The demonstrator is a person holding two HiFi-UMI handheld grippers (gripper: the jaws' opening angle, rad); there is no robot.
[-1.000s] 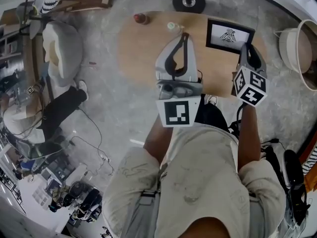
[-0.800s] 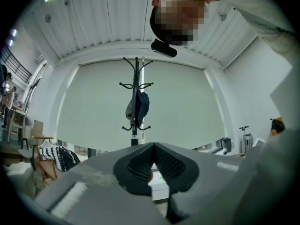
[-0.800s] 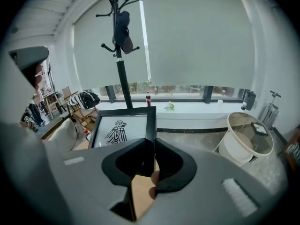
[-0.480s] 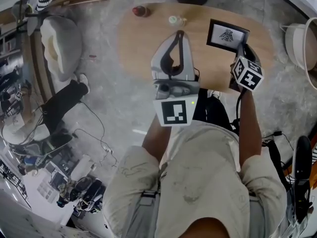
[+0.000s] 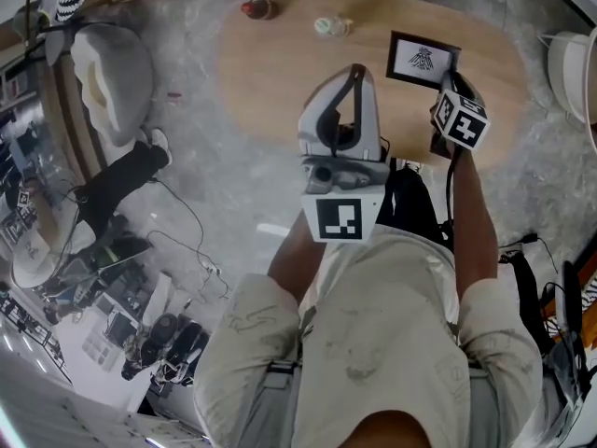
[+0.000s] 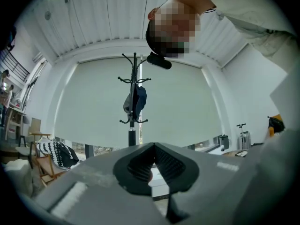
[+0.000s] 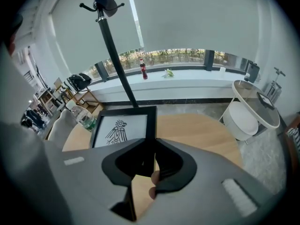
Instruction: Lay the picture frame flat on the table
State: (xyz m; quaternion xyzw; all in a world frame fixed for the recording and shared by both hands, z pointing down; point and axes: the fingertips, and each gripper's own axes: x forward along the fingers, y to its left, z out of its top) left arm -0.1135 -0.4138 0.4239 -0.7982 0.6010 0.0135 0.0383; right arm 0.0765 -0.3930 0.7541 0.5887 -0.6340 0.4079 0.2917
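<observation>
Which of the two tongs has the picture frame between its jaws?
The right tongs, closed on the picture frame's right edge; the left tongs hold nothing.

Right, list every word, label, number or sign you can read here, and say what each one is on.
No text here can be read.
On the picture frame: a bird drawing only, no words.
On the square markers: black-and-white patterns, no letters or digits.
On the bottle beside the frame: a green label, too small and blurred to read.
</observation>
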